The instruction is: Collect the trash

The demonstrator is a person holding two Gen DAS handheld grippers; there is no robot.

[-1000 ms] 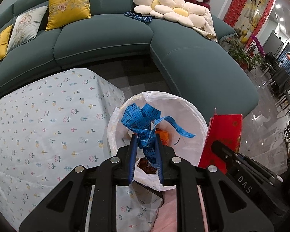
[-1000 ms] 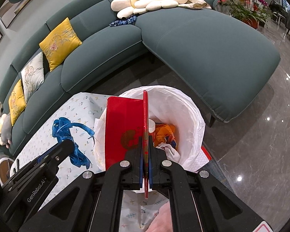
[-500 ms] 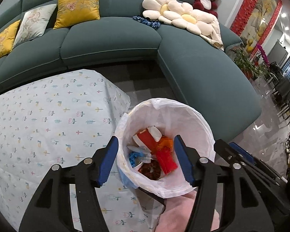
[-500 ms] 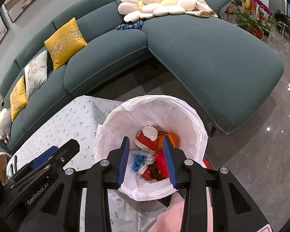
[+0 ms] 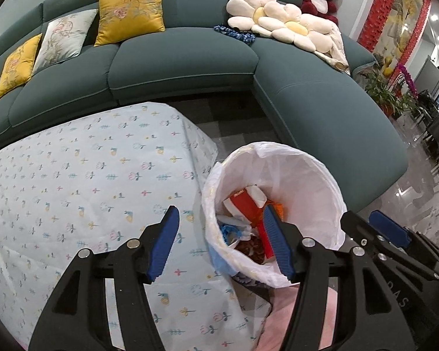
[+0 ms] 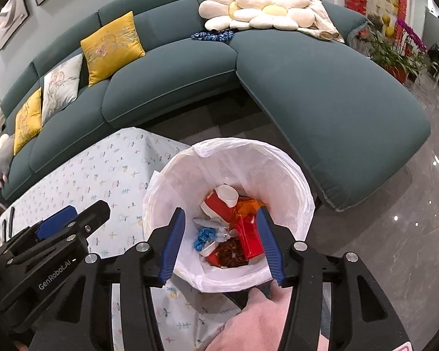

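A bin lined with a white bag [image 5: 313,175] [image 6: 281,163] stands beside the table. Inside lie a red packet [image 5: 247,204] [image 6: 250,234], crumpled blue tape [image 6: 205,235] [image 5: 228,231], an orange wrapper [image 6: 248,204] and other scraps. My left gripper [image 5: 221,244] is open and empty, straddling the bin's near-left rim. My right gripper [image 6: 221,242] is open and empty above the bin's mouth. The right gripper also shows at the right in the left wrist view [image 5: 386,234], and the left gripper at the left in the right wrist view [image 6: 70,225].
A table with a floral cloth [image 5: 73,181] [image 6: 108,175] lies left of the bin. A teal corner sofa [image 5: 184,64] [image 6: 322,87] with cushions curves behind it. Glossy floor [image 6: 395,228] extends to the right. Pink fabric [image 5: 281,321] sits below the grippers.
Both grippers opened: the blue tape left the left one and the red packet left the right one. Both now lie in the bin. The grippers have since opened wider and pulled back.
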